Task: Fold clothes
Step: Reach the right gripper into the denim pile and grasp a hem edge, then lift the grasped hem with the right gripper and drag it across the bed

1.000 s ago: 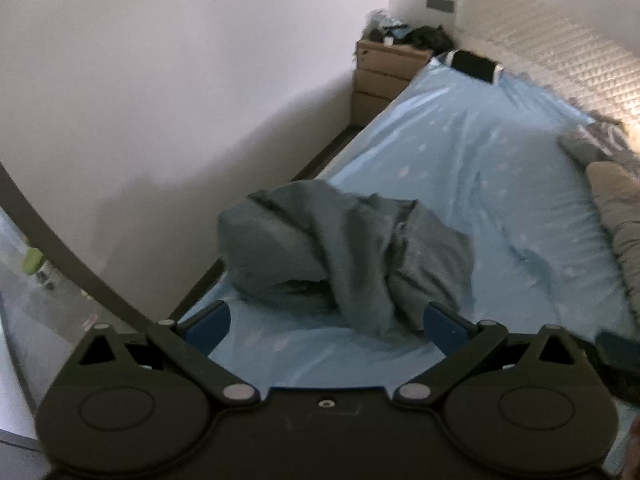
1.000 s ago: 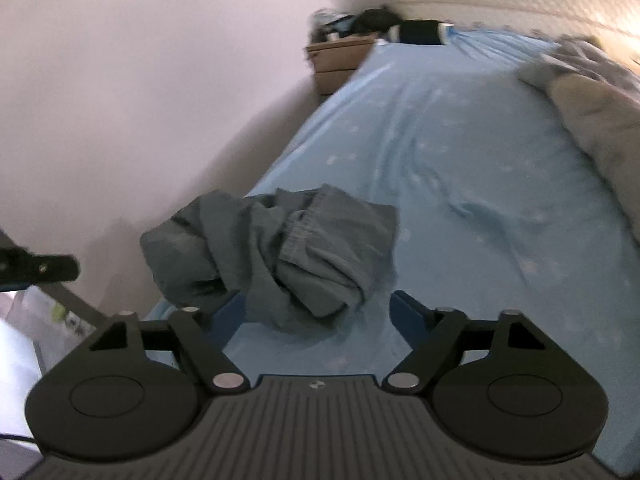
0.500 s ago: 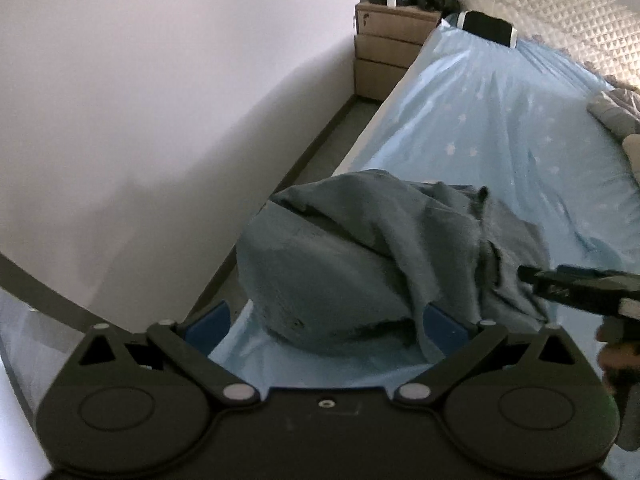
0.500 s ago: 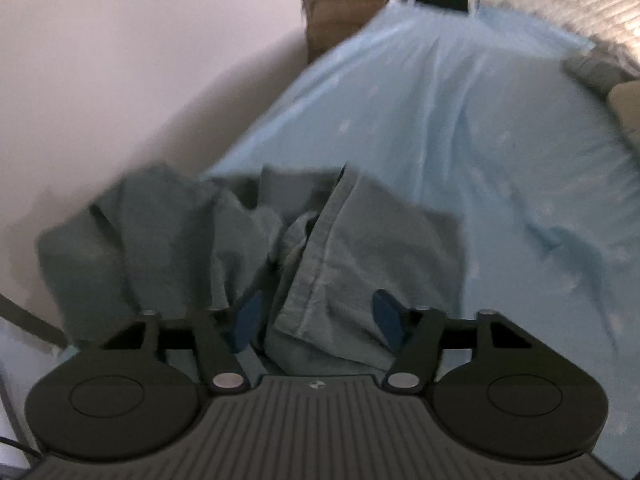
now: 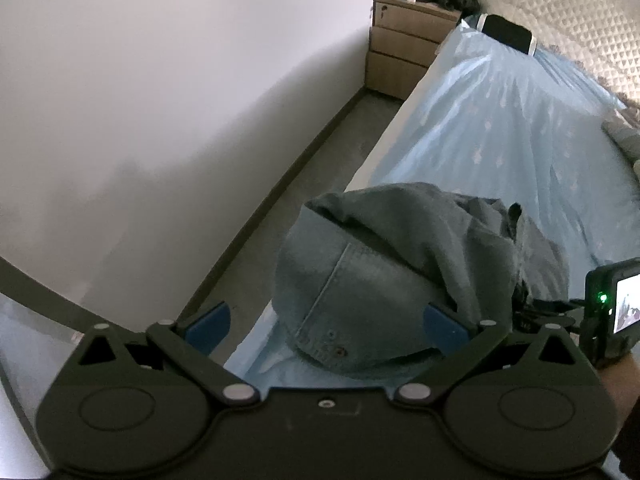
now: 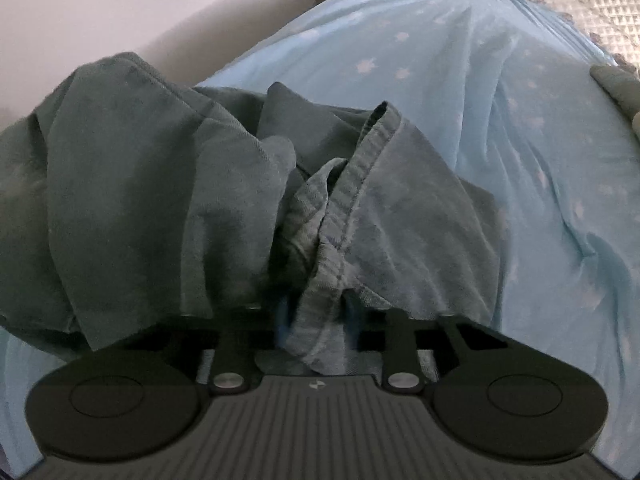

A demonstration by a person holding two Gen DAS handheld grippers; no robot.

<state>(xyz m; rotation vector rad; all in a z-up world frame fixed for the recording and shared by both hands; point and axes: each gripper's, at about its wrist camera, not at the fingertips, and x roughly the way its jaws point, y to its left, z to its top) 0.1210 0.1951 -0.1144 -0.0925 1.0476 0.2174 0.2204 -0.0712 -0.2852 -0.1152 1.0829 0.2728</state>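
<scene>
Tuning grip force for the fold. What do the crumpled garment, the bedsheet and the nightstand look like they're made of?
Garment: looks like soft washed denim or heavy cotton, matte teal-grey, with a stitched hem, flat seams and rivet-like studs.
Bedsheet: thin, smooth woven fabric, pale blue with a star print and a slight sheen; fibre unclear.
Nightstand: light wood or wood-look laminate, matte; which one is unclear.

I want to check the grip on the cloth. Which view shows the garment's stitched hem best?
The right wrist view: the stitched hem runs down between the right hand-held gripper fingers, which are closed on it. The left wrist view shows only the bunched garment, with a seam and rivets.
</scene>
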